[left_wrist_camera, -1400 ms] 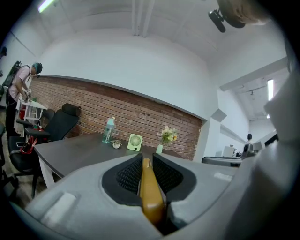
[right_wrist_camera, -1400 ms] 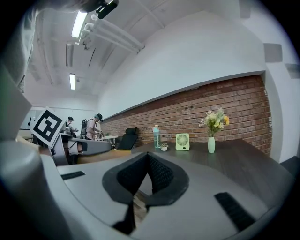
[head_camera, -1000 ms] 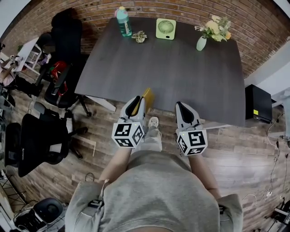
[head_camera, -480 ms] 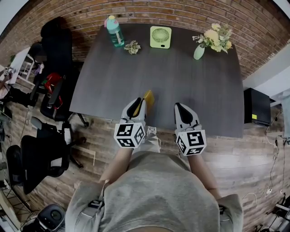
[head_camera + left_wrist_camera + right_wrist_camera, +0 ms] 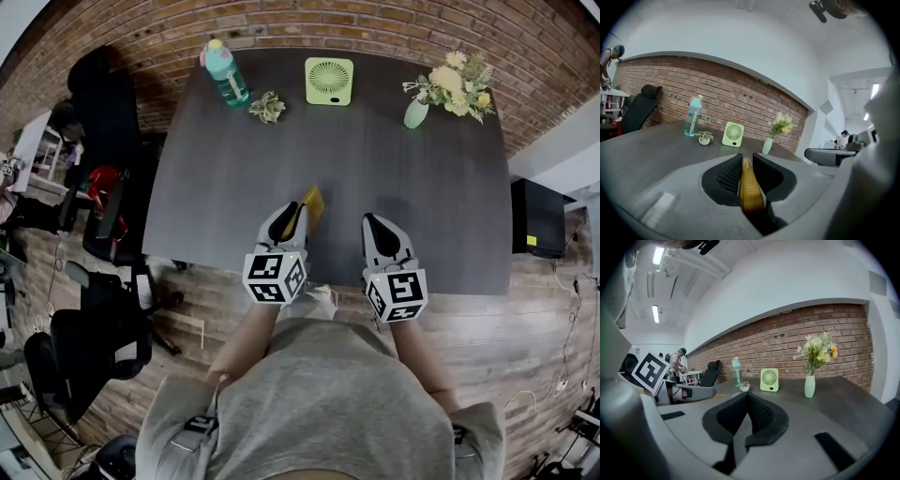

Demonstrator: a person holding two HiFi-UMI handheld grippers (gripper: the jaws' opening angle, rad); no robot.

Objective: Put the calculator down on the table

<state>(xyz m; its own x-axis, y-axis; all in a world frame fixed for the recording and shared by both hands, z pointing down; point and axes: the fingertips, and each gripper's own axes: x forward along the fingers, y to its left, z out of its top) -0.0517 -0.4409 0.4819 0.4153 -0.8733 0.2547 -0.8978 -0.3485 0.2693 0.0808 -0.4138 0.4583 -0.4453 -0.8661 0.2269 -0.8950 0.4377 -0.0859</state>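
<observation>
There is one calculator (image 5: 310, 203), yellow and thin, gripped on edge between the jaws of the left gripper (image 5: 292, 215). It juts forward past the jaw tips, over the table (image 5: 441, 197) just inside the near edge and a little left of its middle. Whether its lower edge touches the tabletop cannot be told. In the left gripper view the calculator (image 5: 750, 190) shows as a narrow yellow strip running up the slot of the left gripper (image 5: 745, 160), and both black ribbed pads (image 5: 727, 174) press on its sides, so the jaws stand only as far apart as its thickness.

There are two grippers. The right gripper (image 5: 376, 225) hovers over the near edge to the right of the left one, well apart from it. Its own view shows the right gripper (image 5: 746, 397) with the jaws brought together at the tips and nothing between them.

Four things stand in a row along the far edge of the table. One teal bottle (image 5: 223, 72) is near the far left corner, one small potted plant (image 5: 267, 107) is just right of it, and one green fan (image 5: 329, 81) is at about the middle. One pale green vase (image 5: 416, 113) of yellow and white flowers is toward the far right corner.

A brick wall (image 5: 375, 23) runs behind the far edge. One black office chair (image 5: 103, 103) stands off the far left corner.
</observation>
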